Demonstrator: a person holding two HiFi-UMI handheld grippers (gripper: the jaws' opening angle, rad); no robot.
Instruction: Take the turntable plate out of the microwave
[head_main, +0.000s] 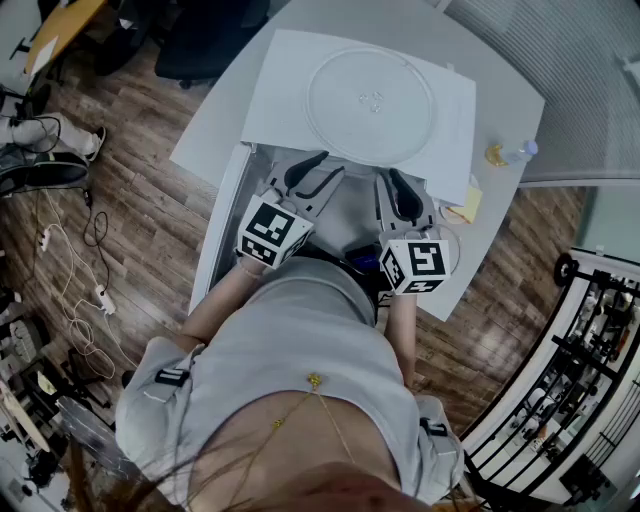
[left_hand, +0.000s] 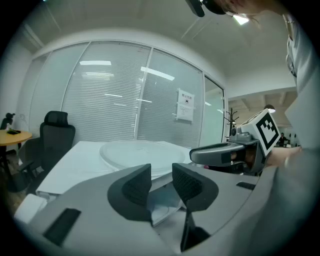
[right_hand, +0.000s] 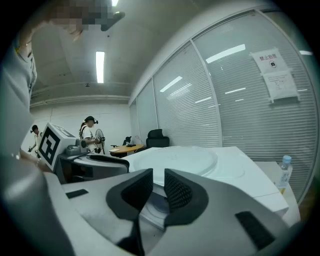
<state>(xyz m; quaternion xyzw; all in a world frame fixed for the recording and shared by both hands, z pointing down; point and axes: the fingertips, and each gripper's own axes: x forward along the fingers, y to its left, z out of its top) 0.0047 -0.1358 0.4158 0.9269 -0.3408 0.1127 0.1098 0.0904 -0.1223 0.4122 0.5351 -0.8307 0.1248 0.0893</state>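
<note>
The clear glass turntable plate (head_main: 370, 100) lies flat on the white top of the microwave (head_main: 285, 95); it also shows in the left gripper view (left_hand: 140, 152) and the right gripper view (right_hand: 175, 162). Both grippers hover side by side at the microwave's near front edge, pointing toward the plate and apart from it. My left gripper (head_main: 312, 175) (left_hand: 161, 172) has a clear gap between its pads, with nothing in it. On my right gripper (head_main: 395, 185) (right_hand: 158, 180) the jaws stand close together with a narrow gap, also holding nothing.
The microwave door (head_main: 215, 235) hangs open at the left. The microwave stands on a grey table (head_main: 500, 60) with a small bottle (head_main: 515, 152) and a yellow pad (head_main: 465, 205) at the right. A black office chair (head_main: 205, 35) is behind; cables lie on the wood floor (head_main: 70, 270).
</note>
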